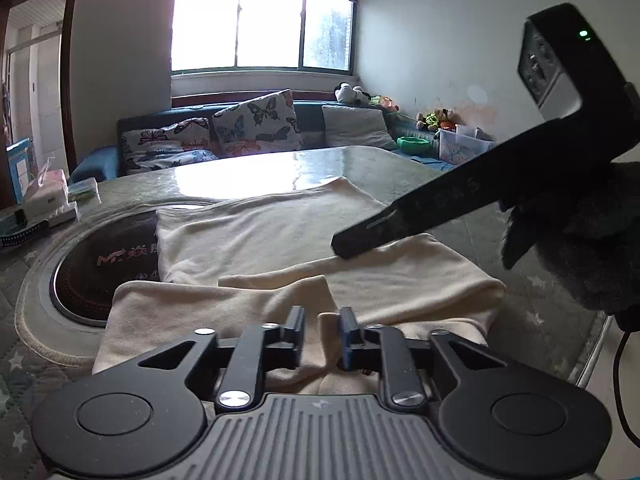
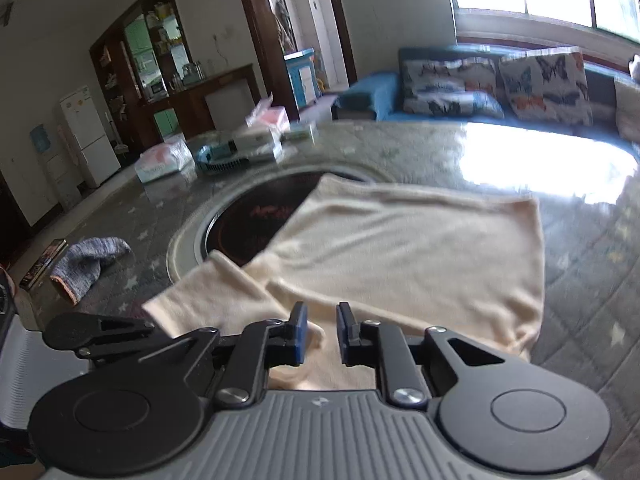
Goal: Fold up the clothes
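The round black hob [image 1: 108, 268] set into the table [image 1: 280, 168] is half covered by the cream garment [image 1: 280, 236], its lettering cut off; the left gripper [image 1: 321, 334] pinches a ridge of the garment's near edge; the right gripper [image 2: 321, 334], blurred, hangs over the cloth, jaws apart, nothing clearly caught; its body crosses the left view's right side.
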{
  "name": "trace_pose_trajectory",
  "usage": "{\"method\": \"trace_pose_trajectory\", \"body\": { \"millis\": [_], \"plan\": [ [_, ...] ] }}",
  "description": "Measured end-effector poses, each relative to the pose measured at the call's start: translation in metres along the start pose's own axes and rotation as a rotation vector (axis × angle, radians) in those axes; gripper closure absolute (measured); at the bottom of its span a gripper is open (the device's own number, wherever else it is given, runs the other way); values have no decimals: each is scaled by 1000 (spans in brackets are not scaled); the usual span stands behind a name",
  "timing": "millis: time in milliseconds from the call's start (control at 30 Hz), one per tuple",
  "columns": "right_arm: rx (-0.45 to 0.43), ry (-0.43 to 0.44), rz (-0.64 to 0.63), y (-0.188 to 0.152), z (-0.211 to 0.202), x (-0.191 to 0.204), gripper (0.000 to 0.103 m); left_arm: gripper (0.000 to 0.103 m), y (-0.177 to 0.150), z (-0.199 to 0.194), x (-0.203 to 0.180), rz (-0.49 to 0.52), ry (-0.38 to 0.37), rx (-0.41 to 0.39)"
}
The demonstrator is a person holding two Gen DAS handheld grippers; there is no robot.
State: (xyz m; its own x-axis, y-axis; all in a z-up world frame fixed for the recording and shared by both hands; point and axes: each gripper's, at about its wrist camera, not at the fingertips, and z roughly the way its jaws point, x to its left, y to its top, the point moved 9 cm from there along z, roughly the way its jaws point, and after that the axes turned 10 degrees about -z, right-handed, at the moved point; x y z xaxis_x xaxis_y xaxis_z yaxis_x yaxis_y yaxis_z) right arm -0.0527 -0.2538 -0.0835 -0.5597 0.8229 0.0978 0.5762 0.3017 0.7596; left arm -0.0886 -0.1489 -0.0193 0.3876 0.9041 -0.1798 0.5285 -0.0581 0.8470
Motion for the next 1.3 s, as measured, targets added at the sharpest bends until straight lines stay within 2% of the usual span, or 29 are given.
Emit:
{"method": "trace_pose_trajectory", "body": {
  "millis": [67, 133, 200, 233, 300, 367, 633, 700, 800, 900, 1033, 1167, 1300],
  "plan": [
    [23, 16, 14, -7, 7, 2, 78, 54, 0, -3, 6, 24, 35, -17],
    [41, 23, 11, -13, 12, 5, 77, 52, 2, -9, 9, 46, 51, -32],
    [52, 24, 7, -18, 17, 8, 73, 38, 4, -14, 14, 60, 73, -47],
    [57, 25, 11, -20, 19, 8, 72, 35, 5, -17, 18, 64, 88, -57],
    [63, 26, 12, -21, 23, 9, 71, 13, 7, -23, 26, 73, 121, -76],
    [67, 27, 15, -22, 26, 10, 71, 0, 11, -28, 37, 69, 168, -104],
    [81, 13, -13, -23, 40, 18, 74, 0, 21, -35, 75, 45, 310, -139],
    [80, 6, -18, -22, 40, 18, 85, 0, 19, -34, 80, 47, 328, -132],
    [73, -7, -25, -19, 38, 18, 96, 0, 14, -33, 84, 53, 348, -120],
    [45, -15, -38, -13, 31, 19, 99, 0, 12, -32, 85, 35, 345, -128],
    [-19, -31, -52, 4, 16, 20, 99, 0, 7, -26, 89, 1, 359, -89],
    [-80, -57, -74, 23, -5, 18, 99, 0, 4, -29, 88, 12, 383, -115],
    [-129, -87, -84, 39, -25, 12, 99, 0, 3, -30, 80, 110, 451, -146]
  ]
}}
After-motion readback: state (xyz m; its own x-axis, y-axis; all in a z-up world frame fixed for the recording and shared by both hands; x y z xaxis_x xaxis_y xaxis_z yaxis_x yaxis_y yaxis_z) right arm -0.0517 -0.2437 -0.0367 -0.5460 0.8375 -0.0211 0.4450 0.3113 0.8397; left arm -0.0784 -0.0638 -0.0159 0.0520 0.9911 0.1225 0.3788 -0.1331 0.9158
